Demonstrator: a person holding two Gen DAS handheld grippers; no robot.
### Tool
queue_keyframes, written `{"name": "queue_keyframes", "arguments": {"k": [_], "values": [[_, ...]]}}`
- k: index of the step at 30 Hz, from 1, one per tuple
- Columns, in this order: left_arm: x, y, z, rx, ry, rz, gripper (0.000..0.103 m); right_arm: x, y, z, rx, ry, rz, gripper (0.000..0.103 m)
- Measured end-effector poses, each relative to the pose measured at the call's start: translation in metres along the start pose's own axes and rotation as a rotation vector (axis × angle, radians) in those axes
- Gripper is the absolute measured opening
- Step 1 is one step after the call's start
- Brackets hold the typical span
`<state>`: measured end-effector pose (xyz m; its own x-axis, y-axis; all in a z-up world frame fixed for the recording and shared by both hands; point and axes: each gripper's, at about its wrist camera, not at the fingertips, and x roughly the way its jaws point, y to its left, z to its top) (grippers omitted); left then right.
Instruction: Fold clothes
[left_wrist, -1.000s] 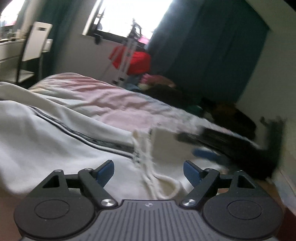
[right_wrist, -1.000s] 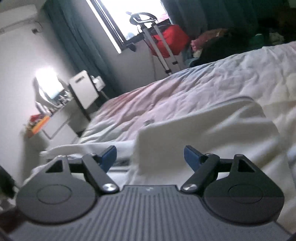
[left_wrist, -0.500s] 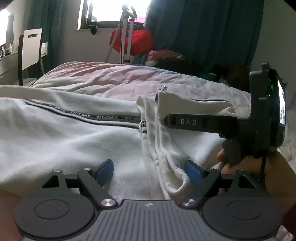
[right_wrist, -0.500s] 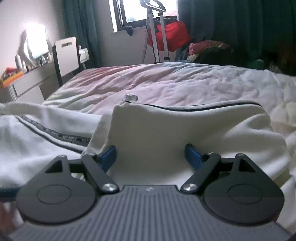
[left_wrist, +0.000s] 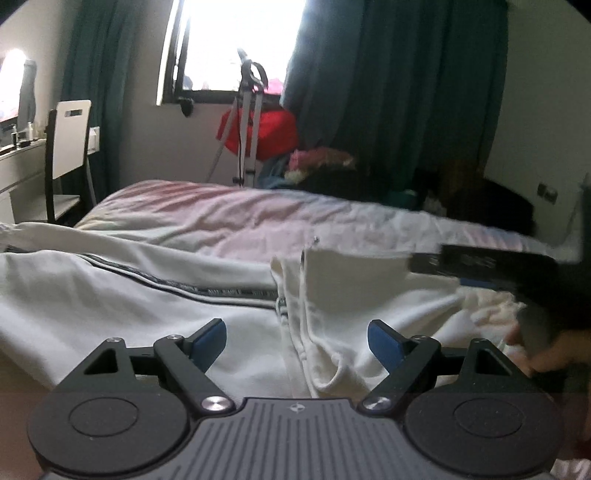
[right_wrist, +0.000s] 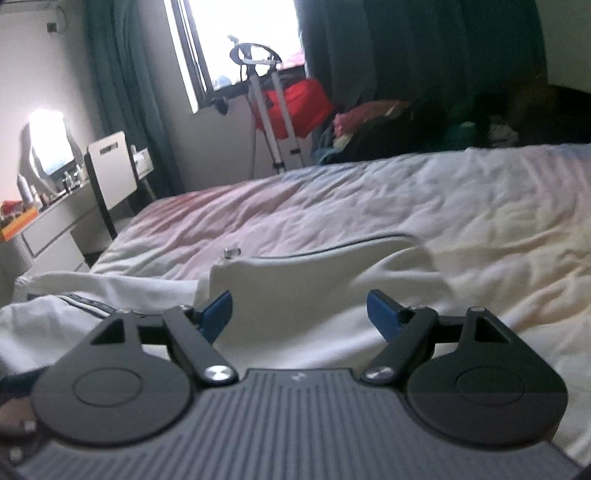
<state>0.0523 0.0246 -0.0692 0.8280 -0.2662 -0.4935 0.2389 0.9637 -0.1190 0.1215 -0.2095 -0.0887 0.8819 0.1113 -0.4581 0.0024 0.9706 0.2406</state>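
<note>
A white zip-up jacket (left_wrist: 122, 302) with a dark printed stripe lies spread on the bed. Its folded collar end (left_wrist: 354, 280) with a small zip pull points toward the far side. My left gripper (left_wrist: 297, 338) is open just above the jacket's front, drawcords hanging between its blue pads. The right gripper's black body (left_wrist: 509, 273) shows blurred at the right of the left wrist view, with a hand (left_wrist: 546, 354) under it. In the right wrist view, my right gripper (right_wrist: 299, 314) is open above the collar panel (right_wrist: 314, 280), nothing between its fingers.
The bed (right_wrist: 369, 195) with its wrinkled pale cover stretches beyond the jacket. A white chair (left_wrist: 68, 140) and desk stand at the left. A stand with a red bag (left_wrist: 258, 129) and a pile of clothes (left_wrist: 325, 166) sit under the window by dark curtains.
Both grippers have risen and pulled back a little. The right gripper has shifted to the right in the left wrist view and now appears blurred. The jacket lies as before.
</note>
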Motion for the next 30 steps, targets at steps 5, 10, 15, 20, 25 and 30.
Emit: {"name": "queue_keyframes", "arguments": {"k": [5,10,15,20,25,30], "values": [[-0.027,0.007,0.005,-0.030,-0.032,0.025,0.086,-0.056,0.013,-0.001,-0.033,-0.076,-0.007,0.081],[-0.049,0.011,0.005,-0.049,-0.058,0.048,0.087,-0.098,0.019,-0.017,-0.009,-0.113,0.002,0.081],[-0.054,0.010,0.003,-0.020,-0.058,0.046,0.099,-0.123,0.023,-0.030,-0.020,-0.147,-0.014,0.082],[-0.044,0.015,0.001,-0.013,-0.034,0.084,0.103,-0.115,0.025,-0.034,-0.046,-0.153,-0.031,0.082],[-0.031,0.047,0.002,-0.149,0.041,0.114,0.103,-0.103,0.020,-0.038,-0.022,-0.122,-0.042,0.082],[-0.025,0.104,0.008,-0.388,0.143,0.141,0.103,-0.105,0.018,-0.039,0.003,-0.121,-0.029,0.082]]}}
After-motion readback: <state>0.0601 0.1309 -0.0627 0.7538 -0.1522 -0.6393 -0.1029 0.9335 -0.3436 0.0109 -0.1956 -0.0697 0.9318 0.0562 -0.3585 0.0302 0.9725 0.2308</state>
